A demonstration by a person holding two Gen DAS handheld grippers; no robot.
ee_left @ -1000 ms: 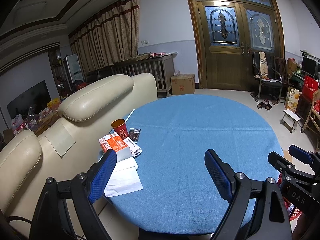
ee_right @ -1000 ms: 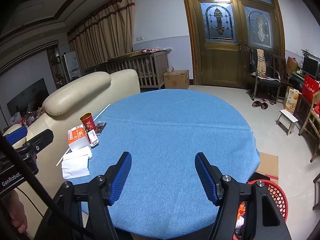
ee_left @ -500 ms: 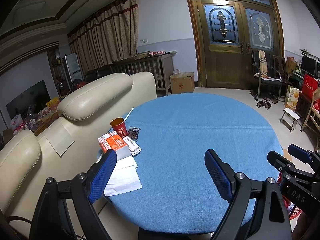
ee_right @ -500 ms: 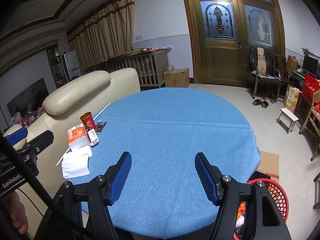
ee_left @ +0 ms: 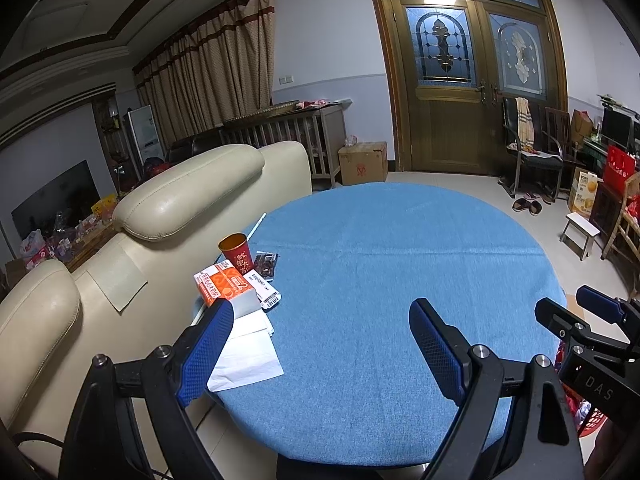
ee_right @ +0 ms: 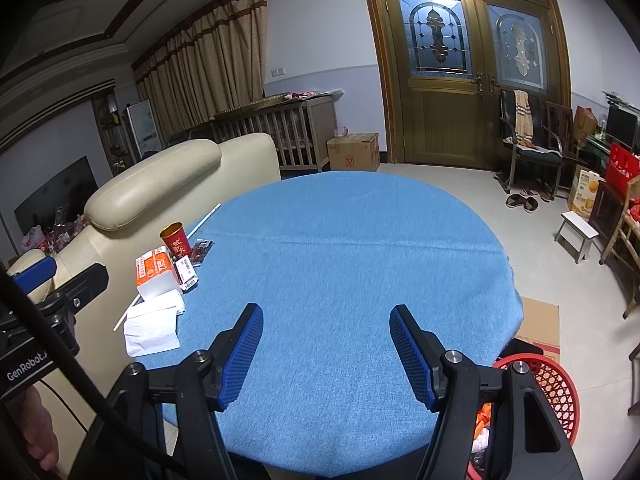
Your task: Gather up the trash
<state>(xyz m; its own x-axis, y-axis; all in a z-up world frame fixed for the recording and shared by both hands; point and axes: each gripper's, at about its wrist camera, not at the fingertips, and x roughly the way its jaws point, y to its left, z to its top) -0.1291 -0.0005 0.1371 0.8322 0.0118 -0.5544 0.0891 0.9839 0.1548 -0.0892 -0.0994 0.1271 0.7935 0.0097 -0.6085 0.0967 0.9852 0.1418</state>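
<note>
A round table with a blue cloth [ee_left: 380, 260] [ee_right: 360, 260] holds items at its left edge: a red paper cup [ee_left: 237, 253] [ee_right: 176, 241], an orange and white carton [ee_left: 224, 286] [ee_right: 154, 274], a small dark packet [ee_left: 266, 262] [ee_right: 201, 249], a white labelled strip [ee_left: 265, 293], white paper napkins [ee_left: 248, 350] [ee_right: 154, 322] and a thin stick [ee_right: 128, 312]. My left gripper [ee_left: 322, 330] is open and empty over the table's near left. My right gripper [ee_right: 326, 334] is open and empty over the near edge. A red mesh basket [ee_right: 548, 384] with trash stands on the floor at the right.
A cream leather sofa [ee_left: 180, 200] presses against the table's left side. A cardboard box [ee_left: 362, 162], wooden doors [ee_left: 460, 80], chairs [ee_left: 528, 152] and a small stool [ee_left: 580, 232] stand beyond. Flat cardboard [ee_right: 538, 320] lies on the floor by the basket.
Both views have shifted very slightly; the grippers stay open and empty, and the items on the table have not moved.
</note>
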